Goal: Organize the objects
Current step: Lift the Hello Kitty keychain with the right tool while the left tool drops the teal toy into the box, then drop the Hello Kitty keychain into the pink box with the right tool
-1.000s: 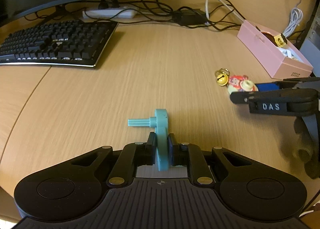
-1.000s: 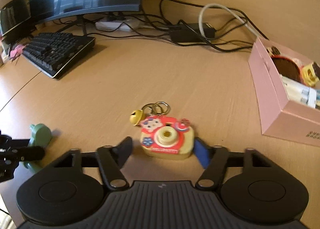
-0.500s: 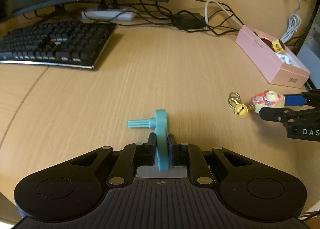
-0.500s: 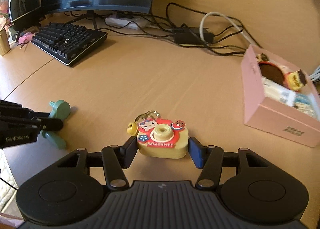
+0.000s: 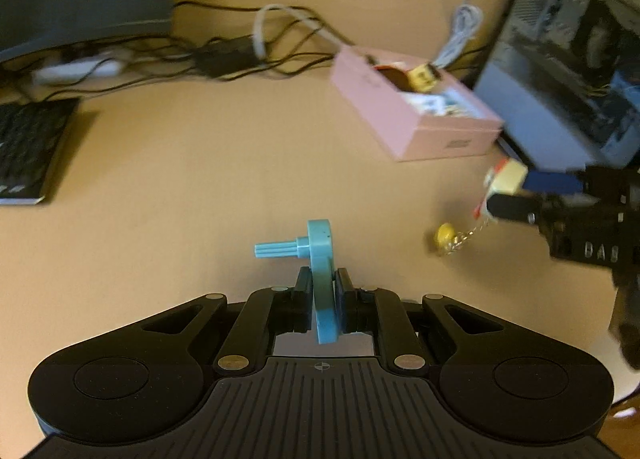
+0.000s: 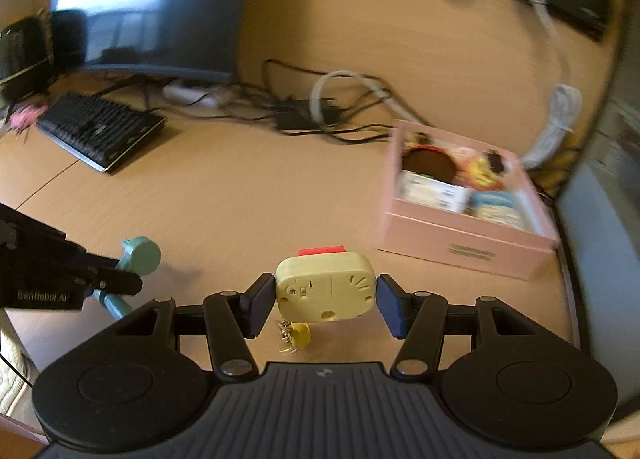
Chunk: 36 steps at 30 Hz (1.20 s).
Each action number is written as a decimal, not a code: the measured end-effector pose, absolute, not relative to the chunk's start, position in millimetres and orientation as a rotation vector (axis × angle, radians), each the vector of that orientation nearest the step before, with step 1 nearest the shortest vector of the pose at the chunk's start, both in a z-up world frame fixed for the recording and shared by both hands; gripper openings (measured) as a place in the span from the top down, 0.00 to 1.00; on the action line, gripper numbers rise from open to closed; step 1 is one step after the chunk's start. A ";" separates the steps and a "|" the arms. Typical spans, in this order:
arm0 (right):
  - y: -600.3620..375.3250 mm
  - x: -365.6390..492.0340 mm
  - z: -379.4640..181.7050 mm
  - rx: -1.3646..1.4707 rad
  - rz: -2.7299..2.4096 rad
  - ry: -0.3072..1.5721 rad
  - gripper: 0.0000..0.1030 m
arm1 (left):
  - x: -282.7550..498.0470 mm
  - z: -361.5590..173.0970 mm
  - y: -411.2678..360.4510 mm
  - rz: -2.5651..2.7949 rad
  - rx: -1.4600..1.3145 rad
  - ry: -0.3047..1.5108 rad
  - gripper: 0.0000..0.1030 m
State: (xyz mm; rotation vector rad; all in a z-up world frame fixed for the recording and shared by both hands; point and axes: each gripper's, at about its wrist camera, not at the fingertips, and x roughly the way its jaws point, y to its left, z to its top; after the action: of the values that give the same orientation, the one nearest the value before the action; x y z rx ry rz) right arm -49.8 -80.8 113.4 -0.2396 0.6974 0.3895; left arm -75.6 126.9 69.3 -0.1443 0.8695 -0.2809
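Note:
My left gripper (image 5: 322,287) is shut on a teal plastic crank (image 5: 320,259), its ribbed peg pointing left, held above the desk. The same teal crank (image 6: 138,255) shows in the right wrist view at the left, beside the left gripper's fingers (image 6: 116,279). My right gripper (image 6: 326,295) is shut on a cream toy camera (image 6: 326,289), tipped so its back faces me, a yellow bell (image 6: 298,333) dangling under it. In the left wrist view the toy camera (image 5: 504,179) and bell (image 5: 444,235) hang at the right. The pink box (image 6: 468,243) lies ahead to the right.
The pink box (image 5: 416,115) holds several small items. A keyboard (image 6: 100,131) and monitor (image 6: 148,7) sit at the back left, with tangled cables (image 6: 304,115) behind. A dark computer case (image 5: 568,59) stands right of the box.
Both grippers have lifted their objects off the desk and swung toward the pink box. The toy camera has tipped over so its back shows, and the bell now hangs below it.

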 end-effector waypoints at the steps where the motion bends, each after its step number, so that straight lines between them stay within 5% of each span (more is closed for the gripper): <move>1: -89.8 -52.1 115.7 -0.225 0.376 0.695 0.46 | -71.1 72.7 121.2 -0.305 -0.142 0.871 0.87; 7: -134.9 -70.0 125.3 -0.161 0.296 0.652 0.46 | -28.9 101.8 83.7 -0.428 -0.146 0.872 0.87; 16: -192.3 -66.8 127.4 -0.021 0.195 0.619 0.46 | 82.5 175.8 -8.6 -0.488 -0.085 0.604 0.86; 23: -205.4 -63.4 125.1 -0.024 0.237 0.611 0.46 | 162.3 154.3 -49.3 -0.421 -0.213 0.653 0.83; 36: -191.7 0.8 146.4 -0.027 0.311 0.533 0.46 | 83.8 135.8 48.7 -0.210 -0.339 0.676 0.83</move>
State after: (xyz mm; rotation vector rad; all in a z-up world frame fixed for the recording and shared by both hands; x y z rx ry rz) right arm 0.8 -191.7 146.4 -0.0272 0.5328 0.3107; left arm 83.8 48.7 135.8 -0.3388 0.6758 -0.2098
